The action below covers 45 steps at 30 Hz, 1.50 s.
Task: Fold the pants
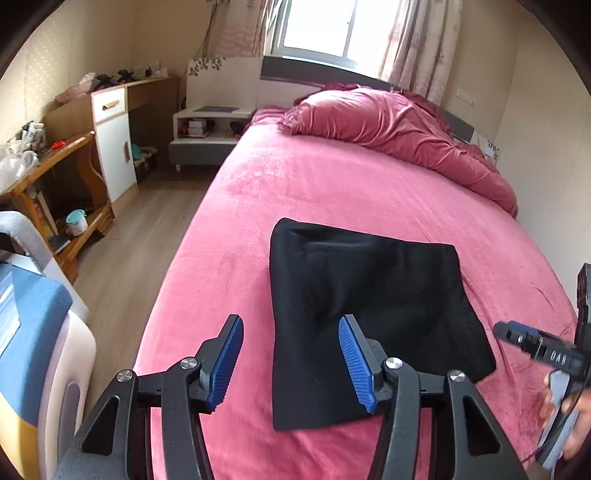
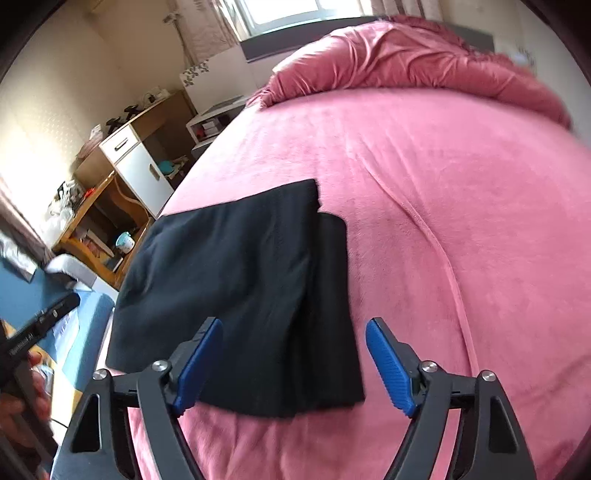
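Bedroom, pink fleece bed (image 1: 295, 192) fills both views; everything below placed relative to it. Black pants (image 1: 369, 314) lie folded into a flat, roughly rectangular stack on the near part of the bed, toward its left edge. Crumpled darker pink duvet (image 1: 399, 125) piled at the head end, window (image 1: 321, 26) with floral curtains behind the headboard. Left of the bed: wood-look floor (image 1: 147, 229), white nightstand (image 1: 207, 129) by the head, wooden desk with white cabinet door (image 1: 110, 136) further along the wall, cluttered.

Left gripper (image 1: 291, 360) hovers over the near bed edge, jaws spread wide, nothing between them; right finger overlaps the pants' near-left corner in the picture, contact unclear. Right gripper (image 2: 295, 363) also released, jaws wide, empty, over the pants' near edge.

Left wrist view alone shows the whole window and the right gripper's body at the right edge with a hand (image 1: 565, 413) on it. Right wrist view alone shows the stepped layered right edge of the pants (image 2: 258, 288) and a long crease in the bed cover.

Pads blue, ribbed; gripper arms black. Pants matte, soft knit-like.
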Each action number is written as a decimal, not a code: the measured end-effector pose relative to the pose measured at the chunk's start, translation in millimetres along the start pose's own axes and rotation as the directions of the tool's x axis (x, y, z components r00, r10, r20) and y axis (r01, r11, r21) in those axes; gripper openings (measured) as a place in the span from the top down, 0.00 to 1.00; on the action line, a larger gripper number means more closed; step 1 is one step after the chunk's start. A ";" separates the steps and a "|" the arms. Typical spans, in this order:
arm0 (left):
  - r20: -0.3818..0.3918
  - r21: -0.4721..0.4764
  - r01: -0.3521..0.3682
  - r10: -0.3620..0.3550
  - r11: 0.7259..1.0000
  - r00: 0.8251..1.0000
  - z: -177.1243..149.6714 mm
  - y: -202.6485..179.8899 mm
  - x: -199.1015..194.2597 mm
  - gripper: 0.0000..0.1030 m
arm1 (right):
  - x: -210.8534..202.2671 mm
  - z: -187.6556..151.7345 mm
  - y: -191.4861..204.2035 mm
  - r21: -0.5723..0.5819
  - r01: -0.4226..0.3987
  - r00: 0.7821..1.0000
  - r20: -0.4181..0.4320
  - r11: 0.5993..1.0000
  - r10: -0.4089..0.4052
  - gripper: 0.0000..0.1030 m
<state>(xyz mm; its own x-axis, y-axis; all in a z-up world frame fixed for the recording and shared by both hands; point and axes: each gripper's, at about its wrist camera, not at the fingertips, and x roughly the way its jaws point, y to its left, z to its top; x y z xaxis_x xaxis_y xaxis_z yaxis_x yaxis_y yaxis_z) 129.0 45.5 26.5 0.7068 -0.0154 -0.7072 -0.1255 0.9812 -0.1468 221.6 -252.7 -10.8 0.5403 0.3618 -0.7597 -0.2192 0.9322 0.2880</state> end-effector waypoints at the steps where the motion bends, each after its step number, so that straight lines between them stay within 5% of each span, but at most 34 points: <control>1: 0.004 0.008 -0.009 0.009 1.000 1.000 -3.3 -1.4 -3.6 0.47 | -4.3 -5.5 7.6 -0.009 0.008 1.000 0.004 1.000 -0.008 0.22; 23: 0.016 0.041 -0.070 0.069 0.997 0.997 -73.4 -21.9 -58.0 0.47 | -46.4 -101.2 74.4 -0.010 0.108 0.994 0.034 0.994 -0.108 0.16; 45: 0.005 0.044 -0.102 0.102 0.994 0.995 -88.6 -21.6 -68.4 0.41 | -58.9 -116.5 87.2 -0.032 0.160 0.986 0.045 0.987 -0.158 0.15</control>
<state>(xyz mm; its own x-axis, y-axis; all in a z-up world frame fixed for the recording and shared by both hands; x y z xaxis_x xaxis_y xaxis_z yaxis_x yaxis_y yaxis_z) 21.7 8.3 16.8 0.6941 0.0861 -0.7147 -0.1666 0.9851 -0.0431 76.1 -194.0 -8.9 0.6043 0.2098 -0.7686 -0.1559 0.9772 0.1441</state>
